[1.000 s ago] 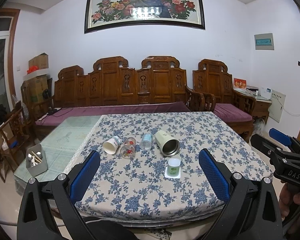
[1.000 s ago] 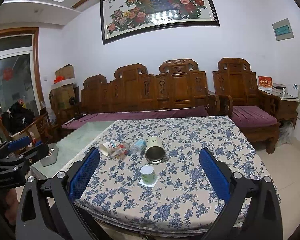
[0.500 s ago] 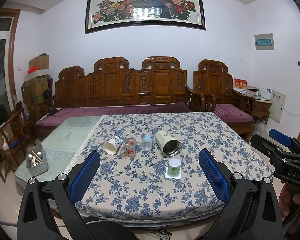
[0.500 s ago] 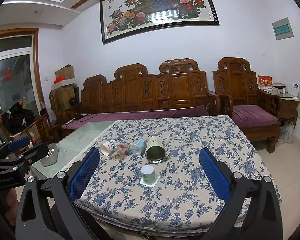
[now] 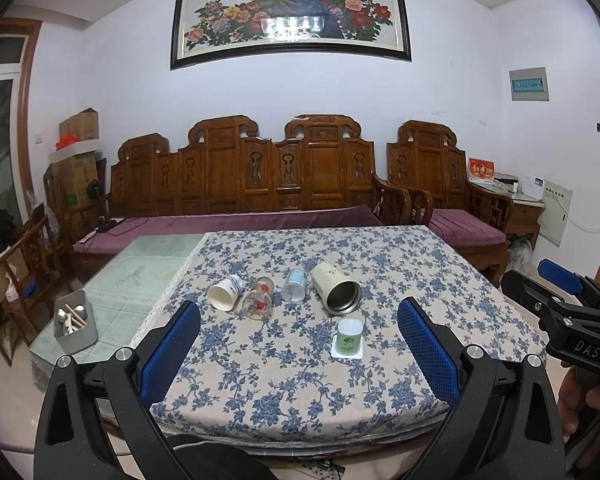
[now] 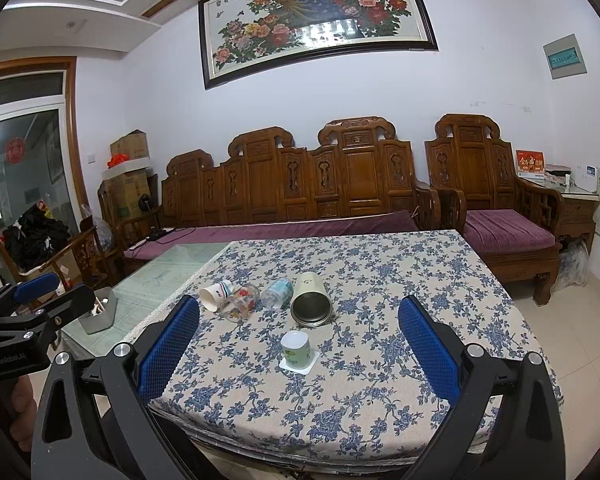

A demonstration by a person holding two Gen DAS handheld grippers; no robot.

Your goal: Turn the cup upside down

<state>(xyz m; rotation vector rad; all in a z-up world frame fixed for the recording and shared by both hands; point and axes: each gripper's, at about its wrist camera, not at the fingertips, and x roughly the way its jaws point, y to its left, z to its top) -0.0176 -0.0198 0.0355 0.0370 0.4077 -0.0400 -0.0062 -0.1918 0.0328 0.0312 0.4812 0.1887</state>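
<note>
Cup (green, perhaps inverted) stands on coaster.

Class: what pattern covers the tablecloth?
Blue flowers on beige tablecloth; clearest in the left wrist view.

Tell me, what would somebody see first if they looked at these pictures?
Probably the big peacock painting on the wall above the carved wooden bench. Then the flowery tablecloth, where four cups lie tipped over in a row, and a small green cup stands nearer on a white coaster.
</note>
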